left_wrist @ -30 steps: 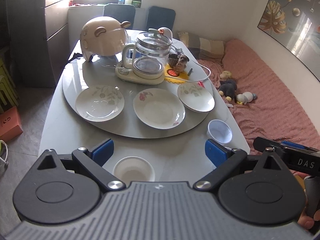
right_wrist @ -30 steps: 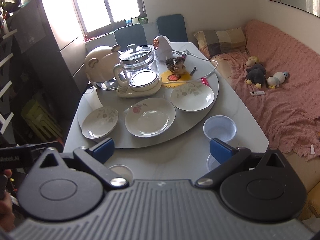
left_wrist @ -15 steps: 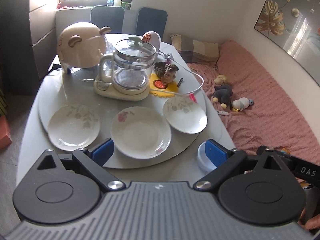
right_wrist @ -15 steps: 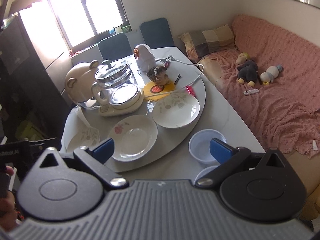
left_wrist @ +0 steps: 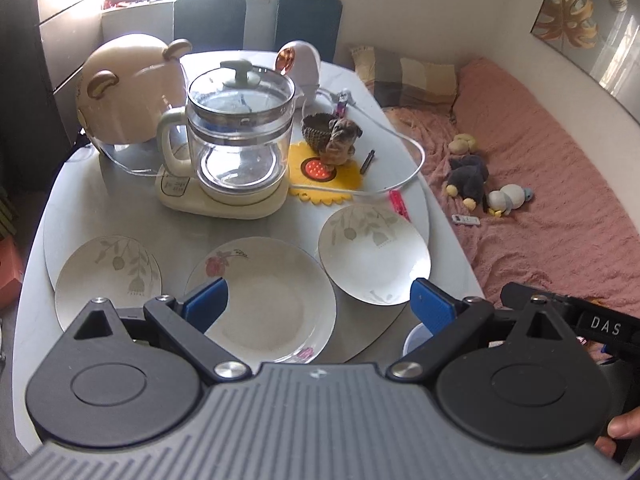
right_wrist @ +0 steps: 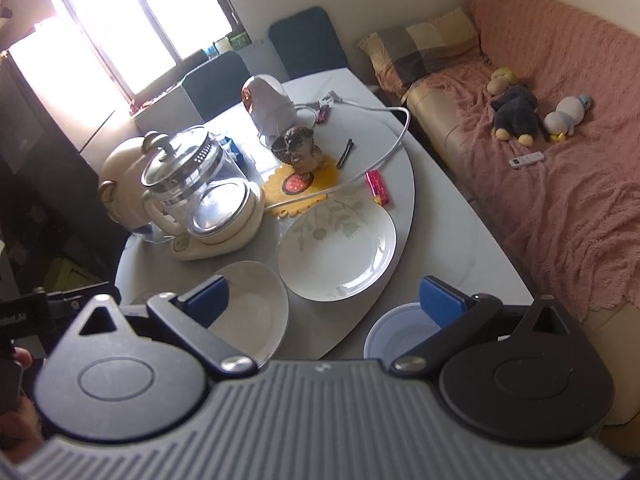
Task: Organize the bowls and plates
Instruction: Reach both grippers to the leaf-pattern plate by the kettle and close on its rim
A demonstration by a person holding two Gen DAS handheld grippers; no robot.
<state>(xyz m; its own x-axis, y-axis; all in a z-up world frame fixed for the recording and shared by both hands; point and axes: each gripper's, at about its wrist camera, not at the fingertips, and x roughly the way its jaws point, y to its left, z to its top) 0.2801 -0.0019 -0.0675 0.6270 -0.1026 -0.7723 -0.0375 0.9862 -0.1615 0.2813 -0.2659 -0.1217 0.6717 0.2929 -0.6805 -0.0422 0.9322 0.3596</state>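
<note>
While plates (left_wrist: 260, 300) lie near, kettle (left_wrist: 236, 140) perhaps blocks behind.

A glass kettle (left_wrist: 240, 136) on its cream base stands on the grey turntable (left_wrist: 120, 204), with a cream bear-eared cover (left_wrist: 128, 96) just behind it. Beside the kettle lies a yellow mat (left_wrist: 324, 176) holding a small dog figurine (left_wrist: 340, 140). A white cable (left_wrist: 404, 148) curves past a pink lighter (right_wrist: 378, 187). Stuffed toys (right_wrist: 516, 114) and a remote (right_wrist: 527, 159) lie on the pink sofa cover (right_wrist: 560, 208), near a checked pillow (right_wrist: 424, 44).
</note>
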